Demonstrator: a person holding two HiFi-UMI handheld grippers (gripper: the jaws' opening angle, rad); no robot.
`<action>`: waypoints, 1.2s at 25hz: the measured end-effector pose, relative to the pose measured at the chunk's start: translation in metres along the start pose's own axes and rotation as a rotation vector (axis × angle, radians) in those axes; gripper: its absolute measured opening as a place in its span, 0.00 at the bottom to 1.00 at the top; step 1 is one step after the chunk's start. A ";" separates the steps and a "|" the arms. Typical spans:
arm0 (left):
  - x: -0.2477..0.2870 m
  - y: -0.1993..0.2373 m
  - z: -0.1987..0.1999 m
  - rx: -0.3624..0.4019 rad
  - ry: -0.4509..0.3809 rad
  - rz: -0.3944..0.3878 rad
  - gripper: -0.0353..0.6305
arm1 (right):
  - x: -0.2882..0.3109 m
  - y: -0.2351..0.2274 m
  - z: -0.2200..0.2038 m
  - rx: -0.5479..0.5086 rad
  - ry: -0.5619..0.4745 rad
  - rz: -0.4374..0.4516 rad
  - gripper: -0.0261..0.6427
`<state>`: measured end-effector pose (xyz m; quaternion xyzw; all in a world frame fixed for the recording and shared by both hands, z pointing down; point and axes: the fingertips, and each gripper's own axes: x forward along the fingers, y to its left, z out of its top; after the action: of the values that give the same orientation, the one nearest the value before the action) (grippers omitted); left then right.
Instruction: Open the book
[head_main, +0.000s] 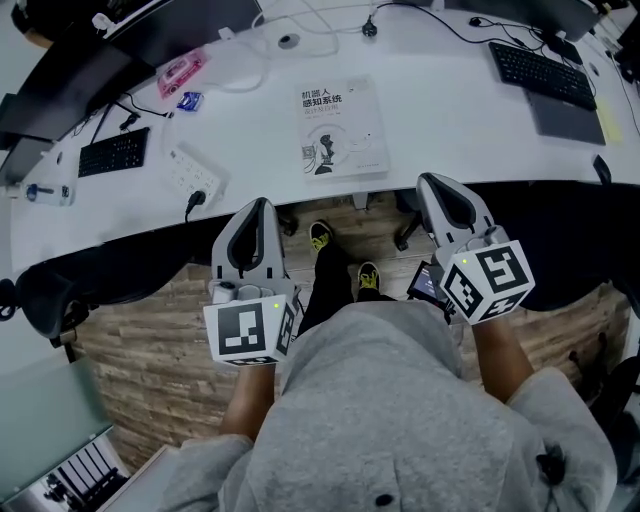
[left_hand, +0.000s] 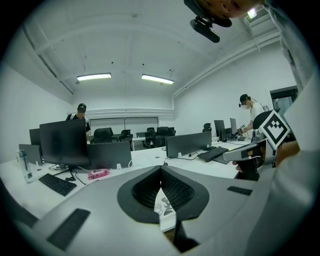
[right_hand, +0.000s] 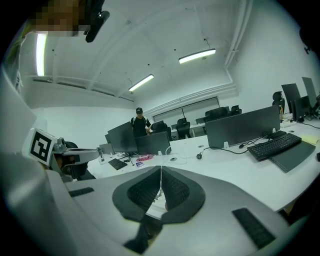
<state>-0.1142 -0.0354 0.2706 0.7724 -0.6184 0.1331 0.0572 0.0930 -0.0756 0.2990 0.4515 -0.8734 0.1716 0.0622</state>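
Grey left tool (head_main: 262, 205) and right tool (head_main: 432, 182) both hold nothing, jaws pressed together, short of the closed book (head_main: 342, 128).

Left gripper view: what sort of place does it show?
Probably an open-plan office: long white desks carrying monitors and keyboards, with office chairs behind them.

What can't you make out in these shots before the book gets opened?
- Book: the small cover print is too tiny in the head view.
- Book, gripper views: left gripper and right gripper show only a sliver past their shut jaws.
- Pink thing: too small to name in the head view.
- Desk: far side cut off by the head view's top edge.
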 end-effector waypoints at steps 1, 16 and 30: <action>0.004 0.002 0.000 -0.001 0.003 -0.003 0.07 | 0.003 -0.001 0.001 0.000 0.002 -0.004 0.08; 0.057 0.027 -0.020 -0.025 0.078 -0.049 0.07 | 0.045 -0.021 -0.010 0.038 0.065 -0.064 0.08; 0.096 0.041 -0.057 -0.058 0.179 -0.090 0.07 | 0.088 -0.028 -0.045 0.109 0.172 -0.074 0.08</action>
<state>-0.1428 -0.1209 0.3481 0.7824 -0.5792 0.1810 0.1402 0.0623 -0.1422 0.3710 0.4698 -0.8370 0.2544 0.1187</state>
